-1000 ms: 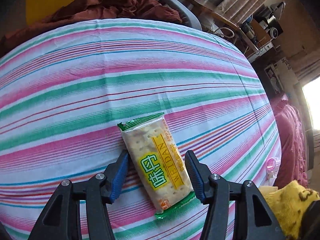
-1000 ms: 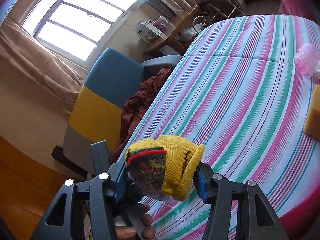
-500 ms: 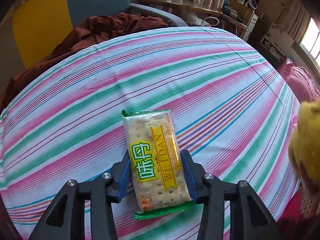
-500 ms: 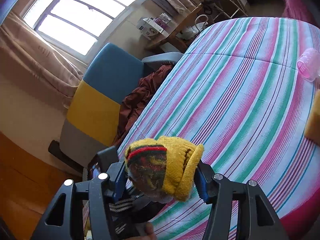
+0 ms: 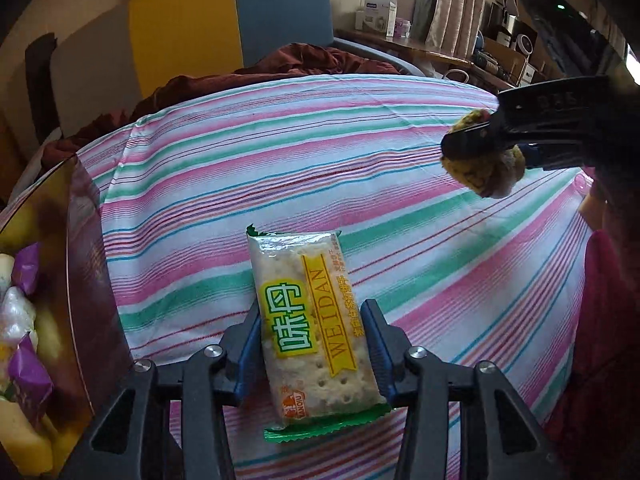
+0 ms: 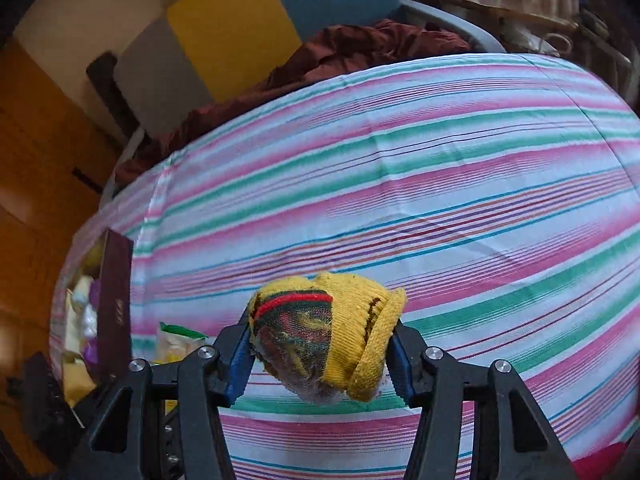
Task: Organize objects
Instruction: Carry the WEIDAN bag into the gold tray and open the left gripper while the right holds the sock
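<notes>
the left hand-held gripper (image 5: 316, 350) is clamped on a cracker packet (image 5: 314, 330), lifted clear of the striped table (image 5: 280, 168); the right hand-held gripper (image 6: 320, 354) pinches a rolled yellow sock (image 6: 328, 340) — also in the air. both things are picked up, neither yet put away, so i'd call it midway. a dark-walled box (image 5: 92, 288) of wrapped snacks sits at the left edge, the likely goal for the packet. both grippers tilt steeply downward over the cloth — the right one beside and beyond the left
</notes>
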`<state>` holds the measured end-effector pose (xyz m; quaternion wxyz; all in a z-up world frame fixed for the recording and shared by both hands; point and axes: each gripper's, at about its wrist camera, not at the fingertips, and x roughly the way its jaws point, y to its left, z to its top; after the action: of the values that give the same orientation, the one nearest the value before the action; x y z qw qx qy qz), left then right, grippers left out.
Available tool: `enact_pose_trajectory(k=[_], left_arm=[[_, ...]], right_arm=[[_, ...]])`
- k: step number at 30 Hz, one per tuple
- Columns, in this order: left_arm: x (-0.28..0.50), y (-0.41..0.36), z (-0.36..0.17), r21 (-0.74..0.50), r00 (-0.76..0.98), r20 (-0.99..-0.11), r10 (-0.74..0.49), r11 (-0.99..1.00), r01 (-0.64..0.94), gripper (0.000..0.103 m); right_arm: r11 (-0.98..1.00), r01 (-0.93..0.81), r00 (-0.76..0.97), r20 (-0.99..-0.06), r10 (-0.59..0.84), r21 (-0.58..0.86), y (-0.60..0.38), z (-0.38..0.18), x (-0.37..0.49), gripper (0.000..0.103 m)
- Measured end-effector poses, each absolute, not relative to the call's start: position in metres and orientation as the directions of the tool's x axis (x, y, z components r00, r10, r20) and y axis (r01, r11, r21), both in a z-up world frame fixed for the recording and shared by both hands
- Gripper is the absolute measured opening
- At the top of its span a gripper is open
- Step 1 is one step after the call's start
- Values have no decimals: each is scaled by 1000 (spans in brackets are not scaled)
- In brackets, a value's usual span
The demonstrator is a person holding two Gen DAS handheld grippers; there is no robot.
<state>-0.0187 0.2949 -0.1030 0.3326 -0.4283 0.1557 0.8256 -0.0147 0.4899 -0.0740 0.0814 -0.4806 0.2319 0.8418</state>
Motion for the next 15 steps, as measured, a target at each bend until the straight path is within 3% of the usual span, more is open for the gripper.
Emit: enact_pose_trajectory(k=[7, 15], left_arm=[[-15, 300, -106, -15, -439, -786, 436, -723, -691, 47], [-11, 297, -109, -5, -459, -767, 448, -720, -694, 48]], right_arm=[[-944, -304, -386, -923, 0, 127, 465, -94, -30, 56], [-957, -286, -328, -943, 51, 48, 462, -108, -34, 57]])
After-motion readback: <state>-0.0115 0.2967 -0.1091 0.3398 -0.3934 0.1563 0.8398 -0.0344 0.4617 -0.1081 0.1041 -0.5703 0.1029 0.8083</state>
